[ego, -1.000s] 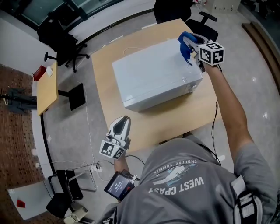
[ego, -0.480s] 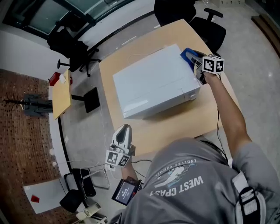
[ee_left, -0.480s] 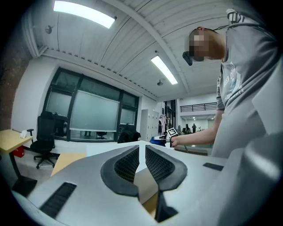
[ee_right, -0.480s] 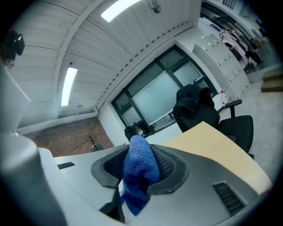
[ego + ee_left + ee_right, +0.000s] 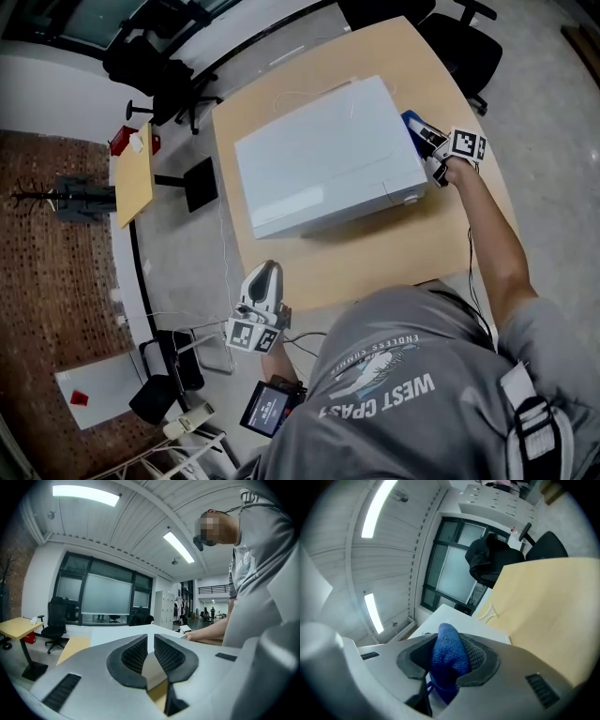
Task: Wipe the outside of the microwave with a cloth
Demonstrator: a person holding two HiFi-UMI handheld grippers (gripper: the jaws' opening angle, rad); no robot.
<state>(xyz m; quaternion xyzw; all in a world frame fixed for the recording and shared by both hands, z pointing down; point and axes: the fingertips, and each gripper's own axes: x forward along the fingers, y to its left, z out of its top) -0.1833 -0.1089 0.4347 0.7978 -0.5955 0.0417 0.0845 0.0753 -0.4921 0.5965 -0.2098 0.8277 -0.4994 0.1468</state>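
A person in a grey printed T-shirt point(image 5: 403, 394) stands at a pale wooden table point(image 5: 375, 258) with a two-jaw gripper in each hand, a small lit screen point(image 5: 267, 410) hanging at the waist. The left gripper point(image 5: 266, 272) is held low beside the person's left hip, off the near edge of the table, its jaws drawn together with nothing in them and its tip aimed across the tabletop. The right arm reaches out over the table's right side, where the right gripper point(image 5: 419, 131) has its jaws partly apart and clamped on a bunched blue cloth point(image 5: 412, 122), which bulges out past the pads. The cloth sits right at the right-hand side wall of the white microwave point(image 5: 328, 155), towards that wall's far end; whether it presses on the panel cannot be made out. The microwave itself stands squarely in the middle of the table, its broad top bare and its front turned towards the person. A thin white cable point(image 5: 300, 94) trails over the tabletop behind it. Beyond the table, black office chairs point(image 5: 159, 70) stand by a curved wall of tall dark-framed windows point(image 5: 101, 592). To the left, a small yellow-topped side table point(image 5: 131, 178) carries a red object point(image 5: 119, 141).
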